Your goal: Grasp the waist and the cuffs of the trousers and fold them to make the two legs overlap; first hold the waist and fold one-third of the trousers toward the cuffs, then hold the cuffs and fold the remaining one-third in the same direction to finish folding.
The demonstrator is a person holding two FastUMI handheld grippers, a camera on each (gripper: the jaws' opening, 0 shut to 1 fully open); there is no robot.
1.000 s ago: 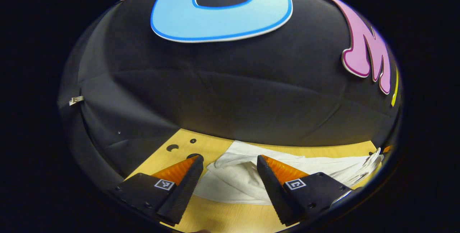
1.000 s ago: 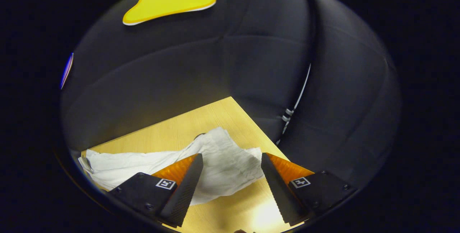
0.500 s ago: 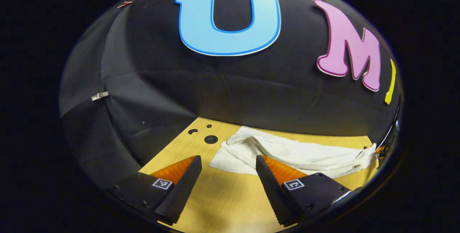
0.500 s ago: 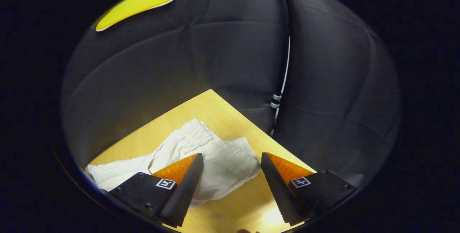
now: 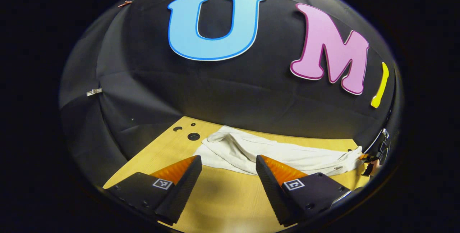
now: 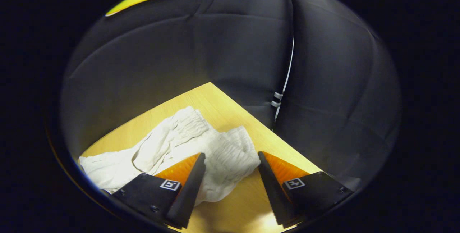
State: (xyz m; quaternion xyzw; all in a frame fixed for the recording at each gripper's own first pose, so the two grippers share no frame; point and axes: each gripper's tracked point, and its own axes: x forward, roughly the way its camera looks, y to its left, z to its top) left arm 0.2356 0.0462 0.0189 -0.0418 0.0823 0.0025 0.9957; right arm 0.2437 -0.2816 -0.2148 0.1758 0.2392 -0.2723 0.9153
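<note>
At lower left of the left gripper view, the left tool shows its two fingers spread wide apart, gripping nothing, above the bare wooden table. Three round holes pierce the table near its far left corner. Beyond the fingertips, the white trousers lie crumpled on the table, stretching from centre frame to the right edge, where the cloth gathers close to a second tool, partly seen; whether that tool touches the cloth cannot be told. A small metal clip sits on the black booth wall at left.

Across the lower left of the right gripper view, the trousers run from the left edge toward the centre, their gathered, ribbed end lying between the fingers of the right tool. These fingers also stand apart and clamp nothing. The table narrows to a corner at centre frame; a white cable hangs down the wall to the right of it.
</note>
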